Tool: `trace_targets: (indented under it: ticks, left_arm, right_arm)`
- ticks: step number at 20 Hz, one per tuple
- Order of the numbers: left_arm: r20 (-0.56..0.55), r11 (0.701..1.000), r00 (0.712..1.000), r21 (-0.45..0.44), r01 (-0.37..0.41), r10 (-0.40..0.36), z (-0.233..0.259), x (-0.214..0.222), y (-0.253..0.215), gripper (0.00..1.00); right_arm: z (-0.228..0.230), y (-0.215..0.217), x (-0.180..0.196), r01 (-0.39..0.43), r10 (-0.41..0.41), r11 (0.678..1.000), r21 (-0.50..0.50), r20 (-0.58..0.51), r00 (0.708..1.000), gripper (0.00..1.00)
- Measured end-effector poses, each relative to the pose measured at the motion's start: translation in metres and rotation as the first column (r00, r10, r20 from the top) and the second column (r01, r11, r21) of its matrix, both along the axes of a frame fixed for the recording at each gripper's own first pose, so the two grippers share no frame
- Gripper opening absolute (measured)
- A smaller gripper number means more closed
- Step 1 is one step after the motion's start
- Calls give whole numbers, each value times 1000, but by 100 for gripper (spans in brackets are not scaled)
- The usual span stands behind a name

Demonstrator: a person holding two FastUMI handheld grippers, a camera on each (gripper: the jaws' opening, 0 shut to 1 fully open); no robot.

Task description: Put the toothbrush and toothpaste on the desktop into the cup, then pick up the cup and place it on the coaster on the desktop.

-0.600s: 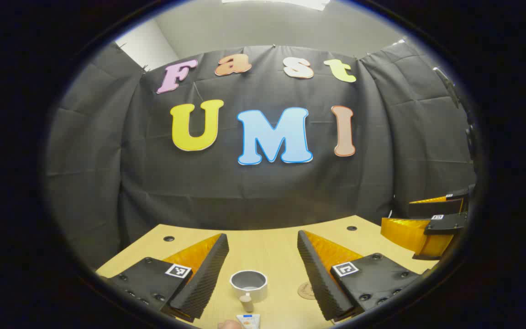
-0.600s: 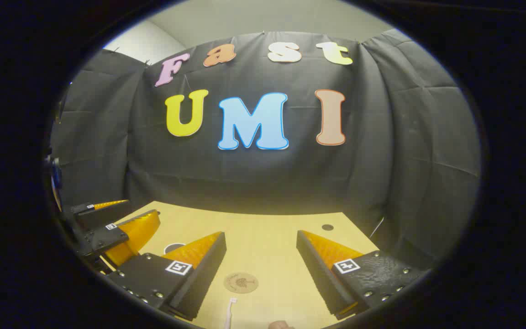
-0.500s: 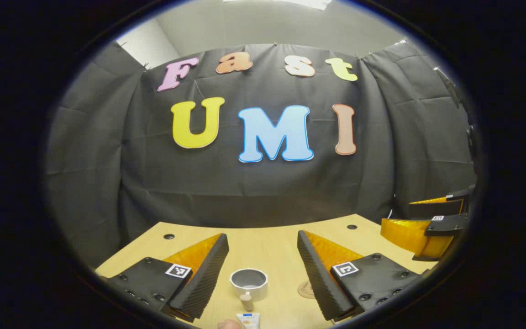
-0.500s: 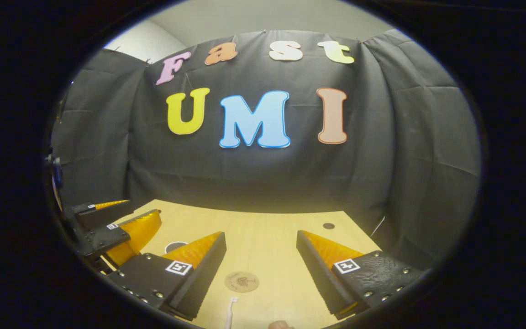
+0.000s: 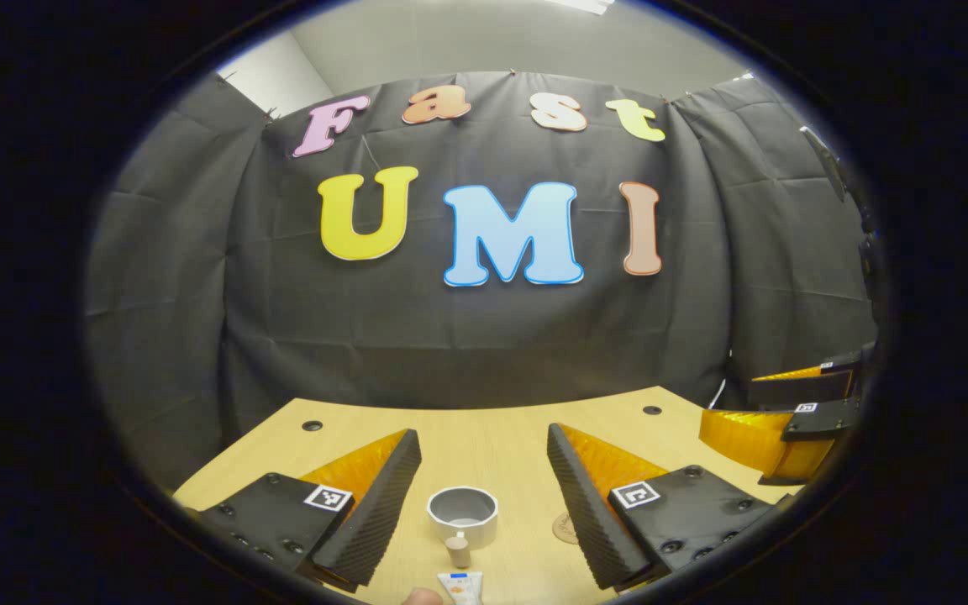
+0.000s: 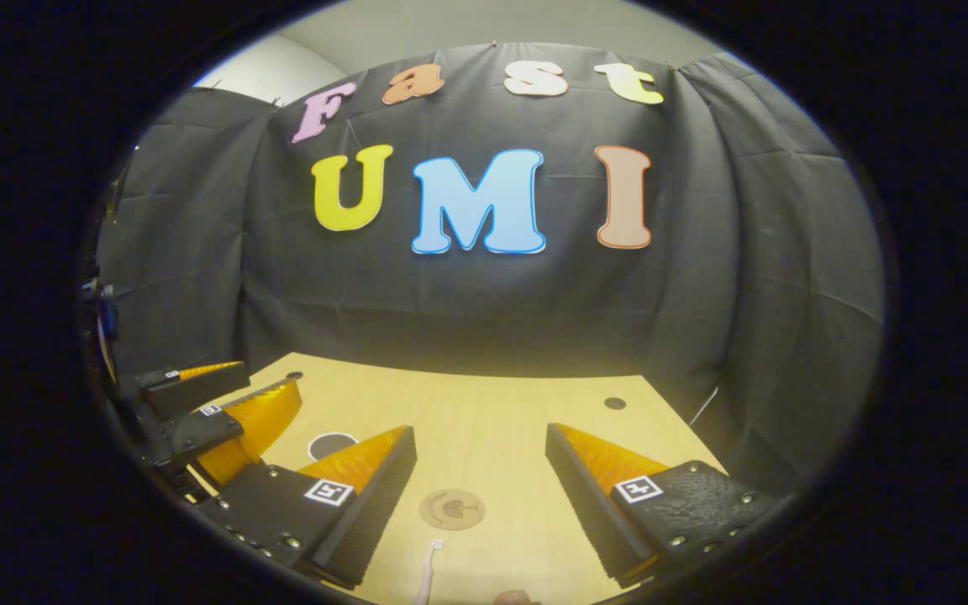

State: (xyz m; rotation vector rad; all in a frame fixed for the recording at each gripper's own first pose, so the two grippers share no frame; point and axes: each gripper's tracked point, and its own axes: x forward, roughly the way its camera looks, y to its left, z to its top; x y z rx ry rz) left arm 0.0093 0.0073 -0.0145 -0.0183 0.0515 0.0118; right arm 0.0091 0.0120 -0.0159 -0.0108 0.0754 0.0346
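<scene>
Left tongs (image 5: 484,470) are spread wide apart, holding nothing, hovering over the wooden tabletop (image 5: 484,433). Framed between their fingers in the left gripper view: the cup (image 5: 462,515), upright, open mouth up, nothing visible inside, standing on the tabletop. Just in front of the cup, nearer the camera, lies the toothpaste (image 5: 460,567), cap end pointing at the cup, cap just beside the cup wall; touching or not can't be told. Tube body runs off the bottom edge of the view. Coaster (image 5: 565,528) lies flat to the right of the cup, partly hidden behind the right-hand finger. A fingertip of the person (image 5: 422,597) peeks in at the bottom edge.

Right tongs (image 6: 481,466) are also wide apart and empty, above the tabletop (image 6: 484,403). In the right gripper view the coaster (image 6: 452,509) lies flat between the fingers, round, with a dark print in the middle. Toothbrush (image 6: 428,571) lies on the tabletop nearer the camera than the coaster, close to the left-hand finger, head end toward the coaster, apart from it, handle cut off by the bottom edge. Cup (image 6: 332,444) shows as a dark rim behind the left-hand finger. Left tongs (image 6: 228,395) show at far left of this view; right tongs (image 5: 786,403) show at far right of the left gripper view, both open. Small round holes in the tabletop near its far edge.
</scene>
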Motion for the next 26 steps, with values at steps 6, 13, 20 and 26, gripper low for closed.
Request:
trace_targets:
  ticks: [6, 13, 20, 26]
  left_arm:
    - [-99, 999, 995, -29, 17, -19, -29, 3, -1, 94]
    - [-369, 995, 929, -101, -19, -19, -101, -3, 7, 95]
    - [-634, 987, 770, -153, -40, -67, -169, -24, 8, 97]
    - [-833, 989, 547, -136, -55, -84, -232, -55, 14, 96]
  right_arm:
    - [-25, 14, 2, -46, 48, 999, 16, -108, 993, 96]
    - [-79, 38, -4, -94, 123, 990, 102, -332, 935, 98]
    - [-138, 53, -17, -97, 154, 986, 133, -541, 827, 99]
    - [-178, 64, -31, -92, 173, 984, 155, -670, 722, 99]
